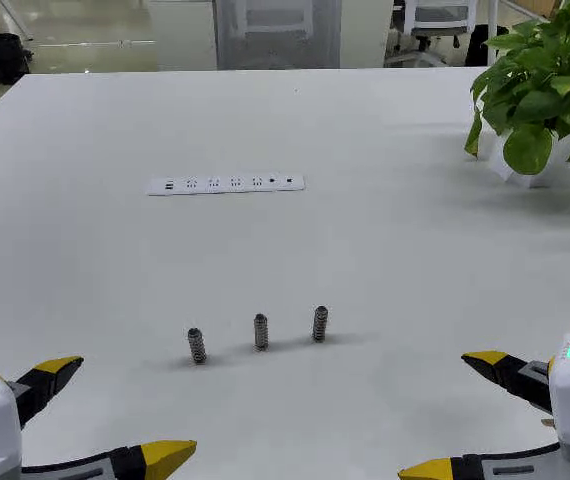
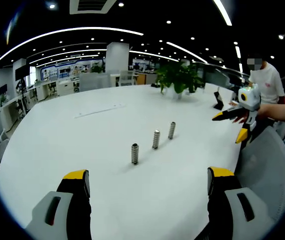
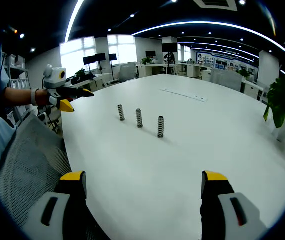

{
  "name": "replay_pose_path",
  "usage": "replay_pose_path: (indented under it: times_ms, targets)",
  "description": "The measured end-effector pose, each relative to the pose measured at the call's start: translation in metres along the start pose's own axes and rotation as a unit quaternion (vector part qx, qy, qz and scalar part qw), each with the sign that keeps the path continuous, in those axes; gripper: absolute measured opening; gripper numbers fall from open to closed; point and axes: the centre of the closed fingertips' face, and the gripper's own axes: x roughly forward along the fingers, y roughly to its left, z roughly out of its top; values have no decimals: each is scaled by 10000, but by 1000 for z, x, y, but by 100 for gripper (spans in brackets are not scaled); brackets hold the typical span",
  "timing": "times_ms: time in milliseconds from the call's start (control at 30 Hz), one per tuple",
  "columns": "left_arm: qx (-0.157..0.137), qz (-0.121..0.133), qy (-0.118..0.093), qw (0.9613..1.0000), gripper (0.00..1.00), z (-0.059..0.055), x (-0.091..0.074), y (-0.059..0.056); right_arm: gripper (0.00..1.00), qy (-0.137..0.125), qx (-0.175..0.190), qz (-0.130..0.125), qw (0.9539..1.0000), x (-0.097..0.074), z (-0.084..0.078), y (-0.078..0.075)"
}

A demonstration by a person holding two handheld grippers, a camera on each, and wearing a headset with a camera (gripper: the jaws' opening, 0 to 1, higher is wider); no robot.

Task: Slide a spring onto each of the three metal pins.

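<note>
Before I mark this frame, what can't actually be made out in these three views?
1. Pins: in every view the coils of the three springs cover their cores, too small to confirm metal inside.
2. Power strip, head view: socket markings too small.
3. Left tongs and right tongs, head view: bodies cut off by the bottom edge.

A white table (image 1: 415, 300) spans the frame; a power strip (image 1: 225, 184) lies left of centre, a potted plant (image 1: 545, 90) upper right, 2 office chairs (image 1: 277, 30) top centre, curved ceiling light strips (image 3: 212, 23) overhead.
</note>
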Motion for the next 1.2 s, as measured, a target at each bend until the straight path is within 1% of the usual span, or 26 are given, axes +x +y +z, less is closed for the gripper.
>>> replay_pose_path:
  times_ms: [67, 133, 233, 367, 533, 733, 833, 1200]
  targets:
    - [18, 8, 32, 10000, 100, -2, 0, 2, 97, 13, -36, 15, 10000, 2, 2, -1]
    - [5, 17, 19, 10000, 100, -2, -1, 4, 97, -4, -59, 13, 10000, 2, 5, -2]
    - [-5, 20, 10, 10000, 100, -2, -1, 4, 97, -29, -88, 2, 10000, 3, 7, -3]
    - [8, 15, 0, 10000, 100, -1, -2, 3, 97, -37, -116, 4, 9999, 1, 8, -2]
    - [-8, 23, -8, 10000, 100, -1, -3, 1, 97, -33, -98, -30, 9999, -2, 4, -2]
    - [-13, -15, 40, 10000, 100, -5, -3, -2, 97, 3, -55, -67, 10000, -7, -2, -2]
    - [-1, -29, 63, 10000, 100, -6, -3, -2, 97, -5, -19, -104, 9999, -9, -3, -4]
    - [-1, -59, 70, 10000, 100, -6, -1, -3, 99, -22, -65, -174, 9998, -12, -2, -8]
